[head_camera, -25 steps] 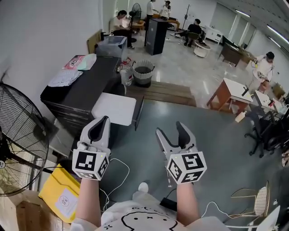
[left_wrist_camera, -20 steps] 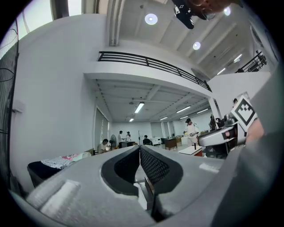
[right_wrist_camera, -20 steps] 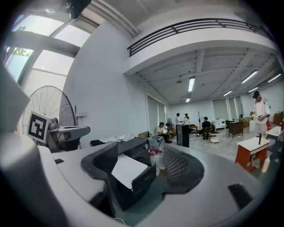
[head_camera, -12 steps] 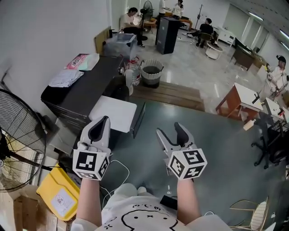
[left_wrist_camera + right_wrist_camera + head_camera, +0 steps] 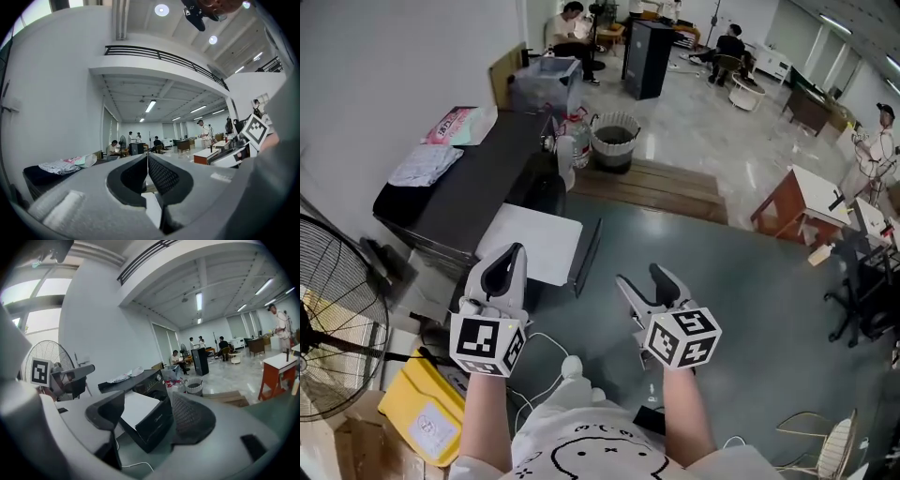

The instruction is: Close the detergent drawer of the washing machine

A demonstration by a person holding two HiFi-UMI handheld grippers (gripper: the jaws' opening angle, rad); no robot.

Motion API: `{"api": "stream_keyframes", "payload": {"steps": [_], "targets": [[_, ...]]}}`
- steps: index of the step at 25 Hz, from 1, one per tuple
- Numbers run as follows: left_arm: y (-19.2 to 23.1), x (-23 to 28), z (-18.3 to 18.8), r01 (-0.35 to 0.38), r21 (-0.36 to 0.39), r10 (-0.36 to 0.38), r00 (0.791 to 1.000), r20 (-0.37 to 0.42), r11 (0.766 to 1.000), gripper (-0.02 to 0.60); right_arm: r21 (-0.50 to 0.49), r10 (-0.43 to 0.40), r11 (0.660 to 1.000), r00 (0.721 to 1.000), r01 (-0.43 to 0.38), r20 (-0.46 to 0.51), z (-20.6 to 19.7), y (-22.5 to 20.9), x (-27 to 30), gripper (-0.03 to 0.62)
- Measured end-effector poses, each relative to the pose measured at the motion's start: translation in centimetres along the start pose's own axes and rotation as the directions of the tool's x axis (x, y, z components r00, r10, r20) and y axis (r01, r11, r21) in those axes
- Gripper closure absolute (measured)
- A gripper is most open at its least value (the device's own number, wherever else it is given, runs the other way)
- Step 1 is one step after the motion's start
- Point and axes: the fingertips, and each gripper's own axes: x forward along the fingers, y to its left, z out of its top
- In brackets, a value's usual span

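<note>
- Step in hand: the approach. Neither tool is touching anything, and both hang in the air on the near side of the white-topped appliance [image 5: 534,242], a little apart from it.
- The left gripper [image 5: 516,251] has its jaws pressed together with nothing between them; its own view [image 5: 147,157] shows the two pads meeting along one line.
- The right gripper [image 5: 639,277] has its jaws spread wide and empty. In its own view [image 5: 147,401] the white-topped appliance [image 5: 133,413] shows through the gap, well beyond the tips.
- Behind the white-topped appliance stands a dark machine [image 5: 469,187] with a round knob [image 5: 159,377] on its front and laundry [image 5: 422,161] lying on top. It is probably a washing machine, though the white-topped appliance with its black front panel could be one as well.
- Where the detergent drawer is: I cannot find it. No view shows a drawer pulled out of either front, so I cannot tell which unit carries it.
- Next move, as I judge it: step closer and lower, face the fronts, find the protruding drawer, then set a gripper flat against its face and push straight in.
- Hard to read: the head view looks steeply down, so both fronts are foreshortened. The fan [image 5: 337,309], left of the white-topped appliance, is cut by the frame edge.
</note>
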Motion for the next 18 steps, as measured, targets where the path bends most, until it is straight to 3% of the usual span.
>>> {"api": "stream_keyframes", "payload": {"steps": [4,12,18], "targets": [[1.1,2.3,-1.0,0.012,-0.014,-0.013,1.000,-0.023,1.000,0.563,0.067,0.013,0.998,0.998,-0.010,-0.056,-1.6,-1.1,3.0,0.279],[4.2,6.4,-2.9,0.026,-0.043,-0.028,0.998,-0.048,0.999,0.563,0.088,0.018,0.996,0.990,-0.005,-0.143,-4.0,-2.7,8.4,0.279],[5.9,8.8,-4.0,0.048,-0.059,-0.052,0.997,-0.063,0.997,0.563,0.144,0.108,0.987,0.969,-0.077,-0.222,-6.2,-2.7,11.5,0.279]]}}
